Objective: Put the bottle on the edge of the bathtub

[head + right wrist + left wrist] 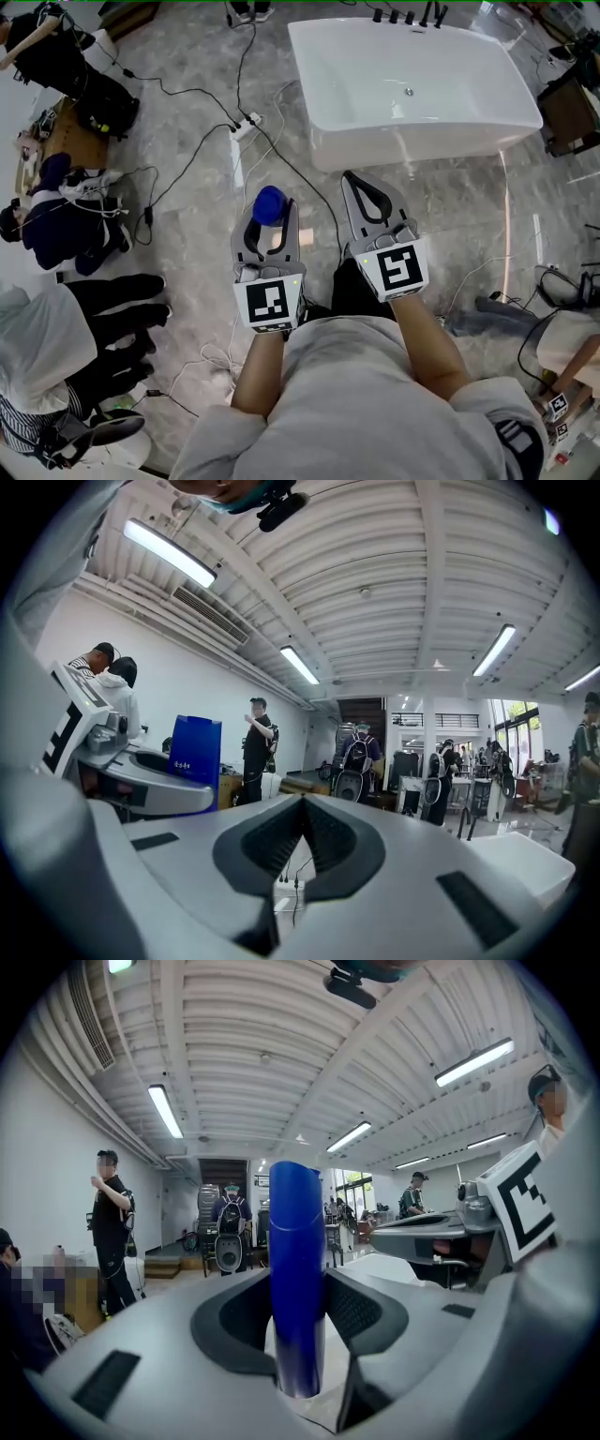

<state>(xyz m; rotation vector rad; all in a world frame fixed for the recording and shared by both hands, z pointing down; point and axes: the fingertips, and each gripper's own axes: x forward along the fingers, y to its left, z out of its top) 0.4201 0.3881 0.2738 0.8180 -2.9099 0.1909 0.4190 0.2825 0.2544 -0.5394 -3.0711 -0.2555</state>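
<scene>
A blue bottle stands upright between the jaws of my left gripper, which is shut on it above the grey marble floor. In the left gripper view the bottle rises as a tall blue column between the dark pads. My right gripper is beside it on the right, shut with nothing in it, its tips pointing toward the white bathtub just ahead. From the right gripper view, the jaws meet at a point, and the bottle shows at the left.
Black taps line the tub's far rim. A white power strip and black cables trail over the floor left of the tub. People and bags crowd the left side; a chair stands at the right.
</scene>
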